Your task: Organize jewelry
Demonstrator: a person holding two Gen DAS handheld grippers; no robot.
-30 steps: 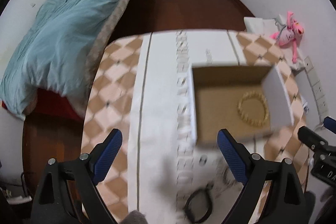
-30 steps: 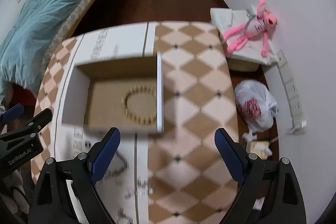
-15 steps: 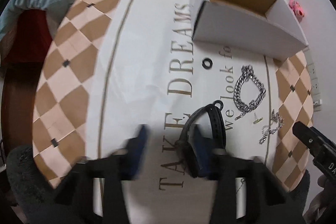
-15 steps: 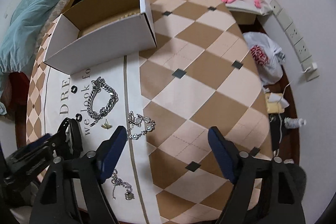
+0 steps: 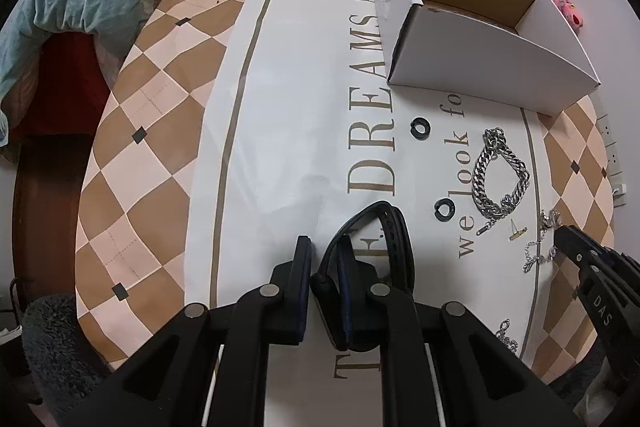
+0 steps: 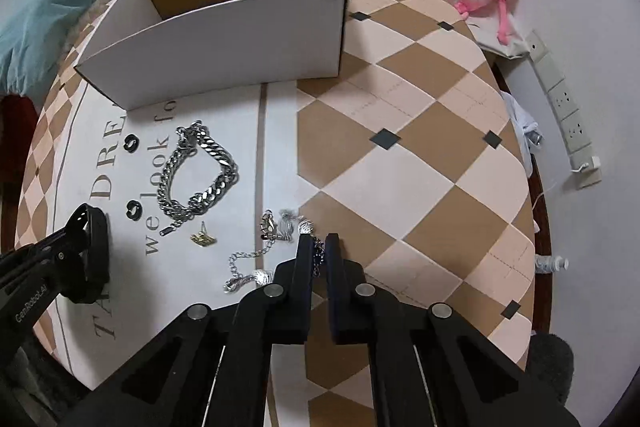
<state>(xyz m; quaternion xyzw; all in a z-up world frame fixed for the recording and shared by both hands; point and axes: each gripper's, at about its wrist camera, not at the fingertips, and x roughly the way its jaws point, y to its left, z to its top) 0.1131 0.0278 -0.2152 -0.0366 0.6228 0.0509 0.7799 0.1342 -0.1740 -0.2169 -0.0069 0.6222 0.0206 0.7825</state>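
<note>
Both grips look thin — the left hand-held gripper (image 5: 323, 269) is clamped on the black strap (image 5: 394, 227) and the right hand-held gripper (image 6: 316, 255) is closed on the fine silver chain (image 6: 276, 251), so either piece may slip or snag before reaching the box (image 6: 224, 35).

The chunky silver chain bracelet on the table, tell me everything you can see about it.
The chunky silver chain bracelet is made of wide, flat, shiny curb links that look like polished steel. It lies flat in a loose, lopsided loop on the white printed band of the tablecloth, just in front of the white cardboard box, with a small bar end trailing out toward the cameras. Neither gripper touches it.
</note>
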